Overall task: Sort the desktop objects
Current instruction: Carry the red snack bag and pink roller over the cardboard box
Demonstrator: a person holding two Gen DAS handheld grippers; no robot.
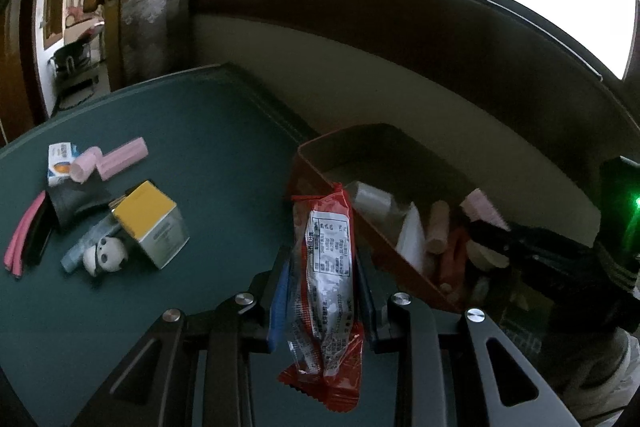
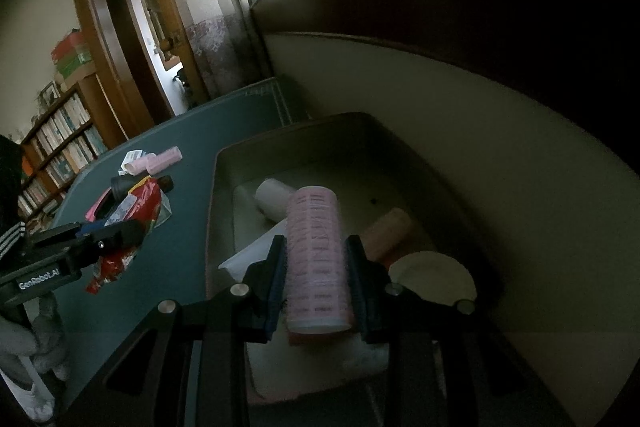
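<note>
My left gripper [image 1: 324, 259] is shut on a red and white snack packet [image 1: 328, 247], which hangs upright between its blue pads above the green table [image 1: 208, 131], just left of a red-brown bin [image 1: 320, 155]. My right gripper [image 2: 316, 247] is shut on a pink hair roller [image 2: 316, 255] and holds it over the inside of the bin [image 2: 224, 155]. The bin holds a white cylinder [image 2: 272, 195], a beige roller [image 2: 388, 231] and a round white disc [image 2: 432, 275]. In the right wrist view the left gripper [image 2: 116, 231] shows at the left with the packet [image 2: 144, 199].
On the table's left side lie a yellow-topped box [image 1: 152, 223], a panda figurine [image 1: 106, 253], two pink rollers [image 1: 116, 159], a small white box [image 1: 60, 159], pink tubes [image 1: 24, 239] and a black object [image 1: 76, 199]. A wall runs close behind the bin.
</note>
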